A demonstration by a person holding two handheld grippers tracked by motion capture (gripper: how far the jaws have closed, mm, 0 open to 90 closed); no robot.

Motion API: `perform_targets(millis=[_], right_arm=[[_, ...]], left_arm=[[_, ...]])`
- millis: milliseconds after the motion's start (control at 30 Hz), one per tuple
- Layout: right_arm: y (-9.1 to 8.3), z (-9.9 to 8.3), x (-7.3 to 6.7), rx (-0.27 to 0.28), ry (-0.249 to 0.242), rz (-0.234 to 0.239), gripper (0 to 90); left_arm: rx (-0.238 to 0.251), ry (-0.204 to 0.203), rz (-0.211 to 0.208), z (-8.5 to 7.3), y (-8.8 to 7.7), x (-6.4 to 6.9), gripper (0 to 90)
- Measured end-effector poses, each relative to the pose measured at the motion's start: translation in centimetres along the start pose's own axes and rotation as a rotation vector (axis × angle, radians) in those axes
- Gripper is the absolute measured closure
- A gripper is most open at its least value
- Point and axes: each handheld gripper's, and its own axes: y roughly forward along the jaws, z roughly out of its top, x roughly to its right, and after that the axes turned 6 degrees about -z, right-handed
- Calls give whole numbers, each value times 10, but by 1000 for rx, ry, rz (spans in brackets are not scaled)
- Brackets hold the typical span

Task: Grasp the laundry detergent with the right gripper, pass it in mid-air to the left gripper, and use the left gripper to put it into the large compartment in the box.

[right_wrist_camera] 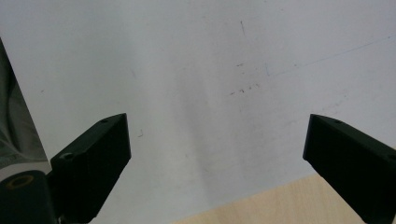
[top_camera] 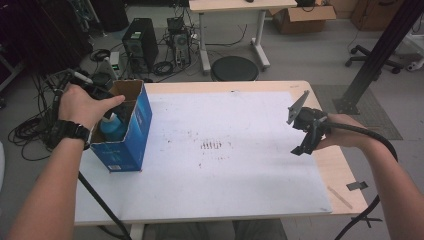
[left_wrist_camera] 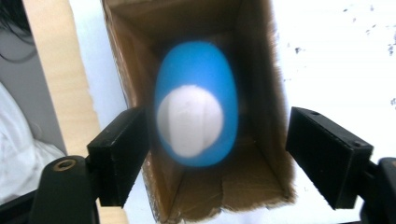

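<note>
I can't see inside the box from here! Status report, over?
Left gripper open above blue box. Blue bottle with white cap standing inside, not gripped. Right gripper open, empty over white mat. Nothing blocking.

Three cameras, one table

From above the near edge we look forward and down over the whole table (top_camera: 250, 87); the left gripper view stares close into the open box (left_wrist_camera: 261, 93), and the right gripper view hangs close over the white sheet (right_wrist_camera: 187, 70).
</note>
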Motion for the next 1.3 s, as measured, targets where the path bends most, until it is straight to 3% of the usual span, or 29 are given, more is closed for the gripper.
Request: perform_targets(millis=[200, 367, 467, 633, 833, 1100, 1300], right_arm=[[-4, 3, 0, 1, -3, -2, 73], [-4, 3, 1, -1, -5, -3, 73], [-4, 3, 3, 2, -2, -1, 72], [-2, 6, 5, 9, 7, 20, 69], [-2, 9, 3, 21, 3, 28, 65], [-2, 12, 0, 33, 0, 52, 49], [-2, 14, -1, 39, -7, 60, 47]], left_arm=[[25, 99, 8, 3, -19, 29, 206], [41, 234, -21, 8, -23, 64, 180], [35, 331, -53, 8, -17, 87, 167], [25, 452, -98, 9, -2, 118, 143], [0, 569, -130, 7, 14, 143, 95], [-20, 668, -166, 1, 31, 173, 49], [-35, 702, -182, 0, 40, 183, 50]])
